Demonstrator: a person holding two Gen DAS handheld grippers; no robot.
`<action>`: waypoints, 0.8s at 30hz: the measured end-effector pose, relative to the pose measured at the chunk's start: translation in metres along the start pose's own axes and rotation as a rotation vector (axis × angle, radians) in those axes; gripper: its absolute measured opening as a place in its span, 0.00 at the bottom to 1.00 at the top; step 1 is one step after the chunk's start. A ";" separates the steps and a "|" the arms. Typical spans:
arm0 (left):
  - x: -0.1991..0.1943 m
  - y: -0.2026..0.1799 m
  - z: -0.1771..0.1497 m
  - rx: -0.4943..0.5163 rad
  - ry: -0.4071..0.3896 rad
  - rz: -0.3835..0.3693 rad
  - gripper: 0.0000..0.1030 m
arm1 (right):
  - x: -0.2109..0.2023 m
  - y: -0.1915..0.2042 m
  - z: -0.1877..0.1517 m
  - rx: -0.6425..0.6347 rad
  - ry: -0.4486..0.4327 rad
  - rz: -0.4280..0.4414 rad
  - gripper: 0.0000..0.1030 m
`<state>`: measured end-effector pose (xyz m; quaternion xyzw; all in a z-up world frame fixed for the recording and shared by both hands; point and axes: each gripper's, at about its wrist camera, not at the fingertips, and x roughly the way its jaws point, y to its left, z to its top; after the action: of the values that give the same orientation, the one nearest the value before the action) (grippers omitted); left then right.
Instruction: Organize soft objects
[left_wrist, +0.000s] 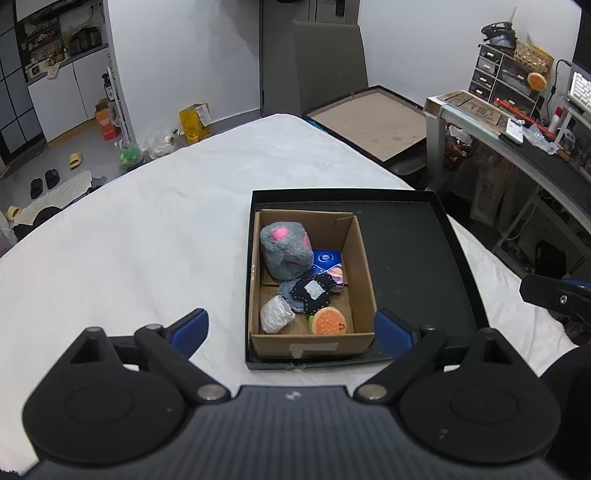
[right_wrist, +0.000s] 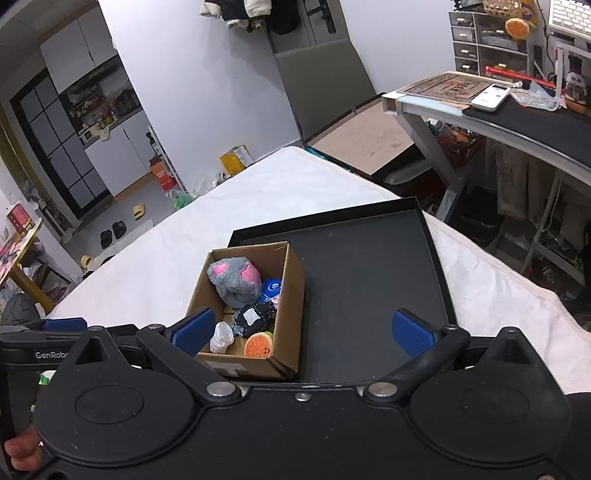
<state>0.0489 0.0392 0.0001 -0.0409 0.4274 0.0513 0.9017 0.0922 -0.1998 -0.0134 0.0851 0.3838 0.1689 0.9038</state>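
A brown cardboard box (left_wrist: 364, 254) (right_wrist: 291, 291) stands in the left part of a shallow black tray (left_wrist: 413, 251) (right_wrist: 369, 280) on a white padded table. In the box lie a grey plush with pink patches (left_wrist: 284, 251) (right_wrist: 236, 278), a blue packet (left_wrist: 328, 260) (right_wrist: 271, 287), a dark stitched pouch (left_wrist: 308, 293) (right_wrist: 255, 314), a white wrapped bundle (left_wrist: 275, 315) (right_wrist: 221, 338) and an orange burger-shaped toy (left_wrist: 330, 321) (right_wrist: 258, 345). My left gripper (left_wrist: 291, 328) is open and empty, just in front of the box. My right gripper (right_wrist: 303, 332) is open and empty over the tray's near edge.
The white table (left_wrist: 147, 240) (right_wrist: 295, 177) spreads to the left and far side. A grey chair (left_wrist: 328, 62) and a brown board (left_wrist: 373, 122) stand beyond it. A cluttered desk (left_wrist: 517, 136) (right_wrist: 517, 122) is on the right. The right gripper's tip (left_wrist: 554, 295) shows at the left view's right edge.
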 end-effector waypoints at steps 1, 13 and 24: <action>-0.003 0.000 -0.001 0.000 -0.002 -0.002 0.93 | -0.003 0.000 0.000 0.001 -0.005 -0.001 1.00; -0.034 -0.008 -0.007 0.022 -0.024 0.001 0.93 | -0.030 0.001 -0.006 -0.003 -0.012 -0.011 1.00; -0.051 -0.015 -0.018 0.024 -0.038 -0.001 0.93 | -0.049 0.003 -0.012 -0.020 -0.019 -0.001 1.00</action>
<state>0.0046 0.0192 0.0285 -0.0294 0.4106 0.0466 0.9101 0.0509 -0.2152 0.0122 0.0773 0.3734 0.1714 0.9084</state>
